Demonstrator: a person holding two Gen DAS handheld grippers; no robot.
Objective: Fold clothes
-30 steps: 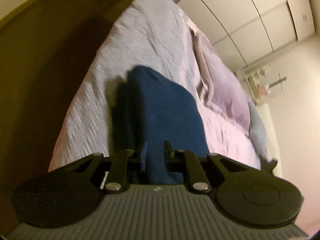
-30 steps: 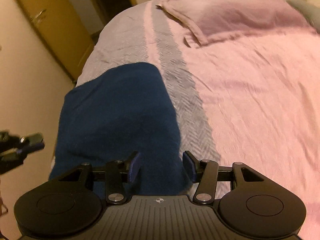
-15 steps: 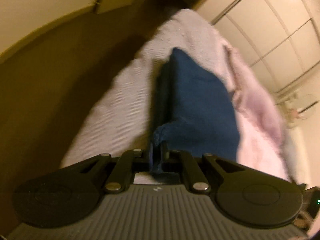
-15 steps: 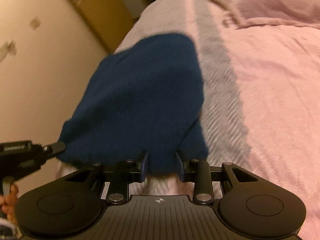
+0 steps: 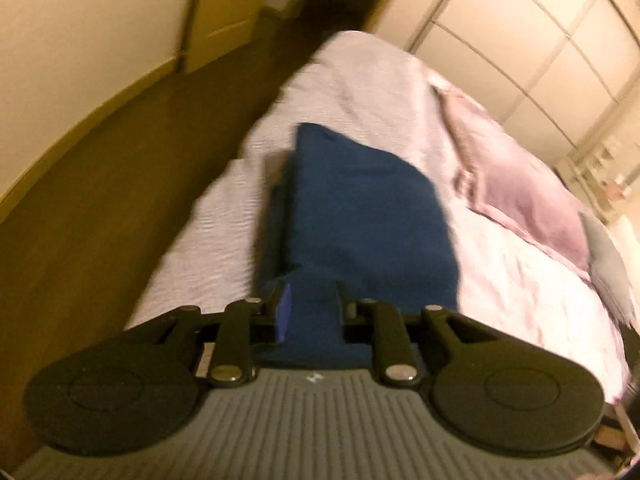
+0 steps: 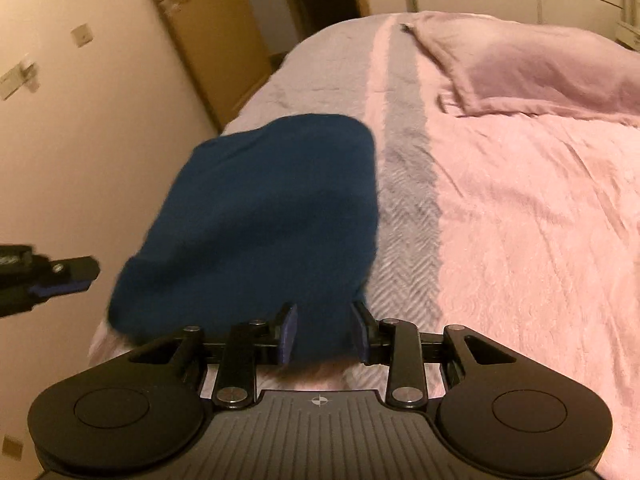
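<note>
A dark blue folded garment (image 5: 360, 216) lies near the edge of a bed; it also shows in the right wrist view (image 6: 264, 208). My left gripper (image 5: 310, 304) is open, its fingers standing either side of the garment's near end. My right gripper (image 6: 322, 326) is open too, with the garment's near edge between its fingers. The left gripper's tip (image 6: 60, 276) shows at the left of the right wrist view, just off the garment's left corner.
The bed has a pale pink and grey cover (image 6: 520, 220). A mauve pillow (image 6: 540, 72) lies at the far side. Brown floor (image 5: 100, 200) runs along the bed's left edge. A wooden door (image 6: 208, 40) and wardrobe doors (image 5: 520, 40) stand beyond.
My left gripper was shut on the garment's corner half a second ago and has now opened. My right gripper has opened a little wider. The garment has settled on the bed.
</note>
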